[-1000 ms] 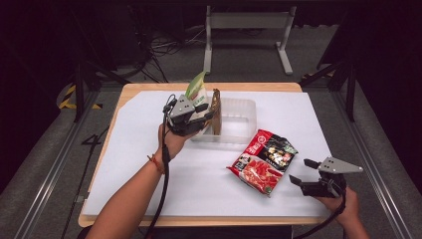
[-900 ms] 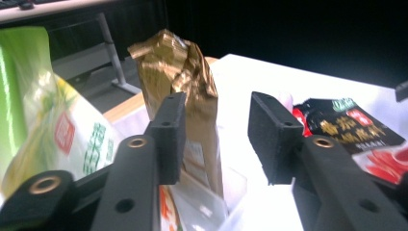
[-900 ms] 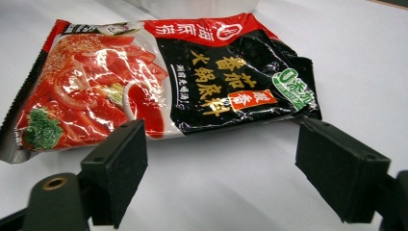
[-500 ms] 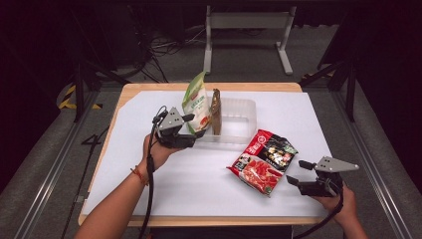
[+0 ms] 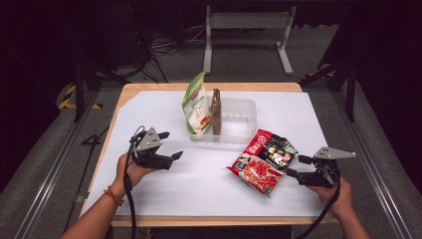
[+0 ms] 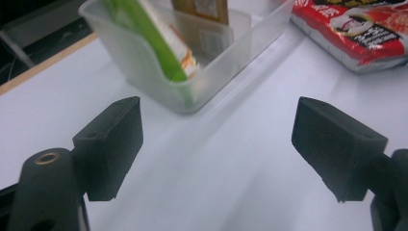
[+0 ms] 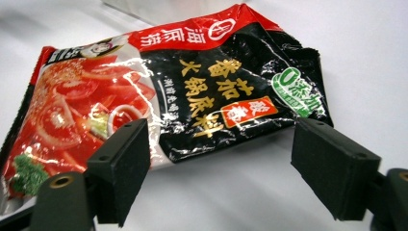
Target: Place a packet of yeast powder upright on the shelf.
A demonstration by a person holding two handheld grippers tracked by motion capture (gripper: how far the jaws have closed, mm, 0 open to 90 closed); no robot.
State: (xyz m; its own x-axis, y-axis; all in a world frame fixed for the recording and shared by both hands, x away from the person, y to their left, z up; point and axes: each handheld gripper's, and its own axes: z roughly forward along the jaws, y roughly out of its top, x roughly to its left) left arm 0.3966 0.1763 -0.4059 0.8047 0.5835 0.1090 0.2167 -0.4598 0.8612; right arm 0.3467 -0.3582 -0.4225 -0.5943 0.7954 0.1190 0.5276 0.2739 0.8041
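Red packet [image 5: 263, 161] flat just ahead of open, empty right tongs [image 5: 294, 167], long axis slanting toward bin [image 5: 239, 119]; left tongs [image 5: 171, 146] just opened, empty, farther off

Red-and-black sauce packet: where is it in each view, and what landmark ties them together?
High view: red-and-black sauce packet lies flat right of centre, just in front of the clear bin.
Left gripper view: top right corner.
Right gripper view: centre and left, beyond the open jaws.
Shared landmark: the white table cover.
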